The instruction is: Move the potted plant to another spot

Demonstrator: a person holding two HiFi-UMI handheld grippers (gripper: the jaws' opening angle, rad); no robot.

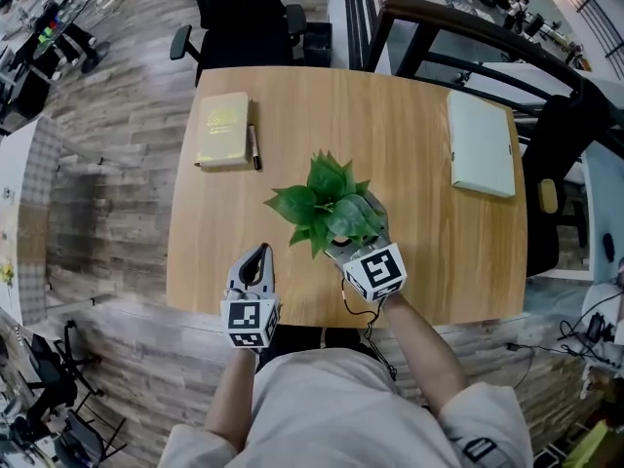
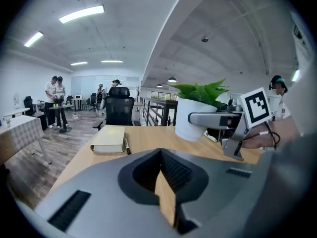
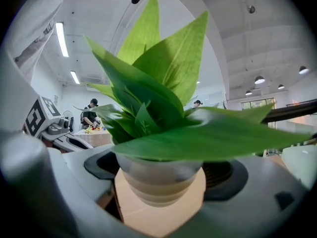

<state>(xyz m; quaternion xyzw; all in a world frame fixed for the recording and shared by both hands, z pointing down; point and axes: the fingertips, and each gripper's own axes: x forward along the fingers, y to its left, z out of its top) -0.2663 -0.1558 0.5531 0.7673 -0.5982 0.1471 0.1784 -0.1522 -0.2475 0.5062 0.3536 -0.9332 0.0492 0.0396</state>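
Fingers of right gripper (image 1: pixel 356 232) clamp potted plant (image 1: pixel 327 201); left gripper (image 1: pixel 258 257) closed, empty; book (image 1: pixel 223 131), pen (image 1: pixel 254 147), notebook (image 1: pixel 481 144) lie apart.

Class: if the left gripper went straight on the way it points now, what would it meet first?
Probably nothing: the left gripper aims over bare tabletop, between the pen and the potted plant, though depth is unclear.

Bright all over, lit by long ceiling lamps (image 2: pixel 81 14). Soft, pale shadows on the wooden table (image 1: pixel 390 125). Bent and dark at the round edges of both gripper views. Blurry up close on the white pot (image 3: pixel 158 177) and big leaves (image 3: pixel 163 83).
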